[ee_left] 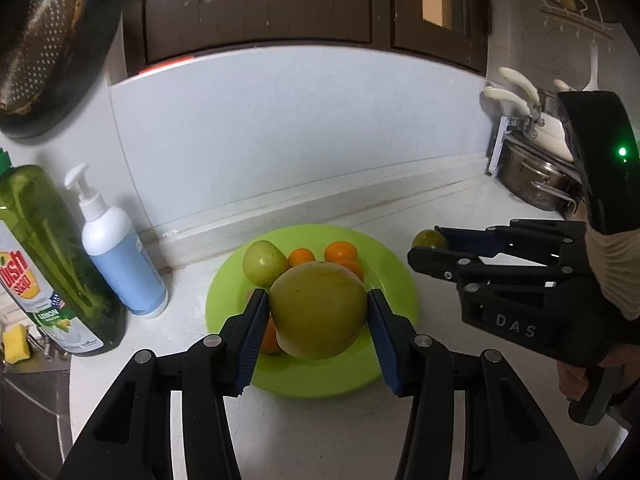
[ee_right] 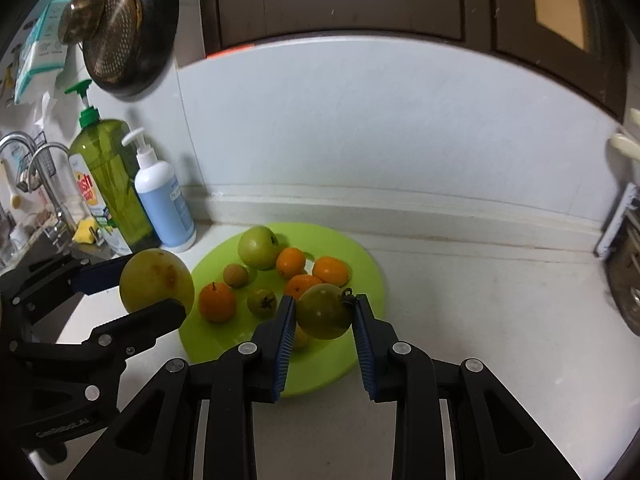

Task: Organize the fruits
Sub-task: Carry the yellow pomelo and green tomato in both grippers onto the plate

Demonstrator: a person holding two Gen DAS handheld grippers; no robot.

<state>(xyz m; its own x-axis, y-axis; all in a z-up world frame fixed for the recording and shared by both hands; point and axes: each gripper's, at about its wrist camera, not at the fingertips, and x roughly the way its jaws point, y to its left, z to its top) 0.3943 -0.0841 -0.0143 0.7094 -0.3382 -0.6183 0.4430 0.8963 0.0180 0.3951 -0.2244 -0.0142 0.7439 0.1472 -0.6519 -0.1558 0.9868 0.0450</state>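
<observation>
A lime green plate (ee_left: 384, 280) (ee_right: 360, 256) lies on the white counter and holds a green apple (ee_left: 264, 262) (ee_right: 258, 247), several small oranges (ee_right: 330, 270), a small brown fruit (ee_right: 236, 275) and a small green fruit (ee_right: 262, 302). My left gripper (ee_left: 318, 310) (ee_right: 148, 286) is shut on a large yellow-green fruit (ee_left: 318, 310) (ee_right: 156, 282), held above the plate's near-left side. My right gripper (ee_right: 324, 312) (ee_left: 430, 246) is shut on a smaller green fruit (ee_right: 324, 311) (ee_left: 430, 239) with a dark stem, held above the plate's right part.
A green dish soap bottle (ee_left: 52, 256) (ee_right: 106, 184) and a white-blue pump bottle (ee_left: 120, 256) (ee_right: 164, 204) stand left of the plate, by the sink and faucet (ee_right: 36, 160). Steel pots (ee_left: 532, 172) sit at the right. A strainer (ee_right: 116, 32) hangs on the wall; dark cabinets are above.
</observation>
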